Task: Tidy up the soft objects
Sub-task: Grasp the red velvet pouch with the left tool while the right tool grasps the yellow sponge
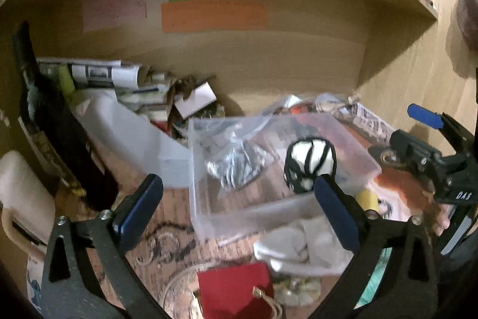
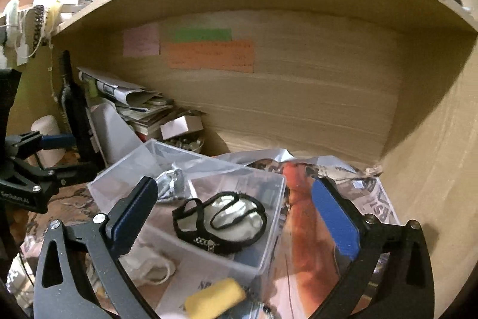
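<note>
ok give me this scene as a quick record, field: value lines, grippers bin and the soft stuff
left gripper: open, empty, in front of the bin
right gripper: open, empty, over the bin
clear bin: on the desk, no lid on it
in bin: white pouch with black cord; silver striped piece
outside bin: yellow sponge, white cloth, red pouch

Your left tongs (image 1: 236, 208): 2 black, angular arms with triangular cut-outs, each tipped with a dark blue ribbed pad (image 1: 336, 210); silver screws sit at the arm joints. Your right tongs (image 2: 234, 217): same black frame, 2 blue pads (image 2: 334, 220), round silver screw heads beside them. Seen from the left camera, the right unit's black body carries white lettering reading "DAS". Seen from the right camera, the left unit's white lettering is too blurred to read.
</note>
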Available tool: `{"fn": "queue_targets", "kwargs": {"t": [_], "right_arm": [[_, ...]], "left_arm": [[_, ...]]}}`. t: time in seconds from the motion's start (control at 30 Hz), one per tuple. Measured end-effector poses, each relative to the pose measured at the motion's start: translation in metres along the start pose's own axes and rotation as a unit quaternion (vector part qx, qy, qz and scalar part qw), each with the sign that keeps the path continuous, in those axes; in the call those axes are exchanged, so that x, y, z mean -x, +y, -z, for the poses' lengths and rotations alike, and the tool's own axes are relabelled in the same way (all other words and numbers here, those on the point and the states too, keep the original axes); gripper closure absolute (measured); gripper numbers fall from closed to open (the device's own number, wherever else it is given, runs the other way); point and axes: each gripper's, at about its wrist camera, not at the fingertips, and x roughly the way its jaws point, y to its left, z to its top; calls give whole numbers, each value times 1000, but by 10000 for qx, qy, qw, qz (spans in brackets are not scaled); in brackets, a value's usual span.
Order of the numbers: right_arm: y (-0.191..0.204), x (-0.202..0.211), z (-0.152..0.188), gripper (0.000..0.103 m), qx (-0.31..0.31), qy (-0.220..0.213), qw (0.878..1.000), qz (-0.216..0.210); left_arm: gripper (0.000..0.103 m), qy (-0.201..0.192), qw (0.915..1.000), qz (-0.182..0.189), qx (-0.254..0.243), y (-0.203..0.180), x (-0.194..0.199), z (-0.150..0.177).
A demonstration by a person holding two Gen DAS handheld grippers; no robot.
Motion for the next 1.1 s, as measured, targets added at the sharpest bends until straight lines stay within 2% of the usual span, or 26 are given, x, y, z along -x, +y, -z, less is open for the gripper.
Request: {"fn": "queue_targets", "kwargs": {"t": [0.2,0.33,0.5,0.63,0.8,0.93,1.07,1.1], "right_arm": [[0,7,25,0,-171,269,9995,20],[-1,4,49,0,-233,681,9973,118],[-7,-2,75,0,-468,1111,9926,140],[-7,-3,86,0,-620,1200,9907,178],[-2,-5,88,1,-600,1181,9912,71],[2,-12,87,20,-604,1246,9903,-123],[2,-21,91,40,-658,1431,9872,-238],[2,-22,92,42,-673,1463,9866,-254]], "left_arm": [[0,285,9996,45,48,3,1,31],[0,424,9989,105,163,6,1,50],[0,789,9963,124,330,8,-12,77],[0,1044,9939,121,337,9,-19,96],[0,1161,9918,57,528,21,-21,107],[0,1005,9906,-9,923,40,-19,109],[0,968,9904,-134,980,49,-21,111],[0,979,9902,-132,986,50,-21,112]]}}
